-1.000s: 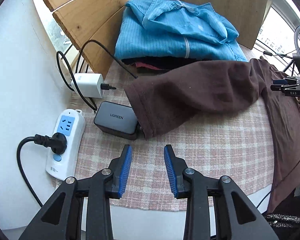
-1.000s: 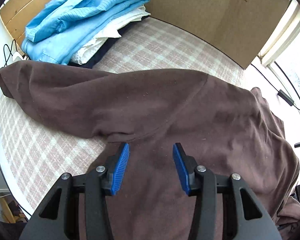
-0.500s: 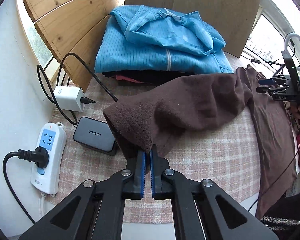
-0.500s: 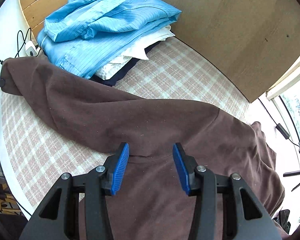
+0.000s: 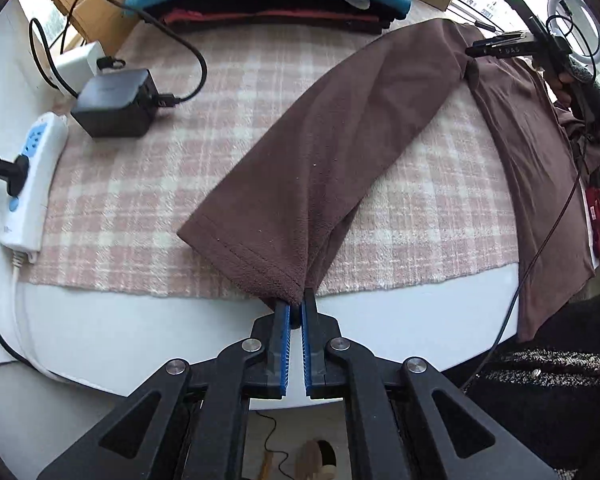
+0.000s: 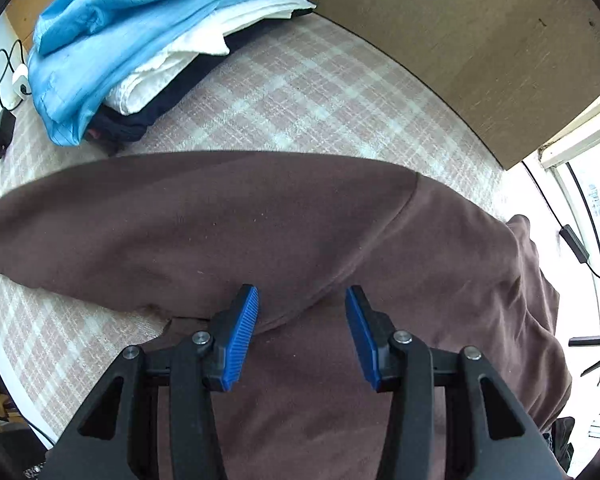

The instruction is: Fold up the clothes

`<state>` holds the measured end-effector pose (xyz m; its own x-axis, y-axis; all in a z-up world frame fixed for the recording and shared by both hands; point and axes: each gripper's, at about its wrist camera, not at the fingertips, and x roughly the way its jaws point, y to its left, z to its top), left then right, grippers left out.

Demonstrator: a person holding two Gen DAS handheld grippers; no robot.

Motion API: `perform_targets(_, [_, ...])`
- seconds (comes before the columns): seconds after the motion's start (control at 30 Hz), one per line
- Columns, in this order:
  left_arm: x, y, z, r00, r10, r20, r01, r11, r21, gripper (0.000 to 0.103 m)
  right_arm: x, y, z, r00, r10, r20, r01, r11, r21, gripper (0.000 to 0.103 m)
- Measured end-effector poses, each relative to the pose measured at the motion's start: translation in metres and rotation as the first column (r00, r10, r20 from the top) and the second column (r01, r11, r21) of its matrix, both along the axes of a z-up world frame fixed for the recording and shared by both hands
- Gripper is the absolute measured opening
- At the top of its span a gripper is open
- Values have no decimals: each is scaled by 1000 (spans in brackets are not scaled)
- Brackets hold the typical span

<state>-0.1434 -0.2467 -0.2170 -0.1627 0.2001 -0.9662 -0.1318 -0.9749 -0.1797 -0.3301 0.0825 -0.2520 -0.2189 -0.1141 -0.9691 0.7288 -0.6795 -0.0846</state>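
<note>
The left gripper (image 5: 295, 312) pinches the cuff corner of the brown garment's sleeve (image 5: 340, 152), its blue fingers (image 5: 283, 344) easing apart a little yet with cloth caught between them at the near edge of the white surface (image 5: 140, 332); the sleeve stretches flat across the checked cloth (image 5: 140, 184) toward the garment's body at the right; the right gripper (image 6: 302, 312) hangs over the brown garment (image 6: 300, 224) near the armpit seam, fingers (image 6: 242, 336) about half spread and gripping nothing; a folded stack topped by a blue shirt (image 6: 132, 28) sits at the far side; a power strip (image 5: 32, 176) and dark charger (image 5: 114, 104) lie at the left.
</note>
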Motion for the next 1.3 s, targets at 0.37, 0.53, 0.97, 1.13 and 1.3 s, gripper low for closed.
perform_targets(0.37, [-20,-85,42,980,169,-104,-174,984,-41,27,-52,-59,-7,993,115,-27,-113,991,66,48])
perform_targets(0.53, [-43,-65,22,995,76,-66,-79,996,-44,32,-53,-61,-28,989,150,7,-150,983,102,49])
perform_targets(0.97, [-56,-26,10,997,-24,-75,16,994,-106,7,-76,-43,-3,988,156,3,-156,987,40,53])
perform_targets(1.13, [-54,-35,79,978,-21,-207,-8,991,-135,7,-74,-52,0,964,267,-2,-266,961,71,53])
perform_targets(1.3, [-78,-36,132,951,-86,-298,20,976,-216,7,-65,-76,-10,917,391,77,-396,916,64,57])
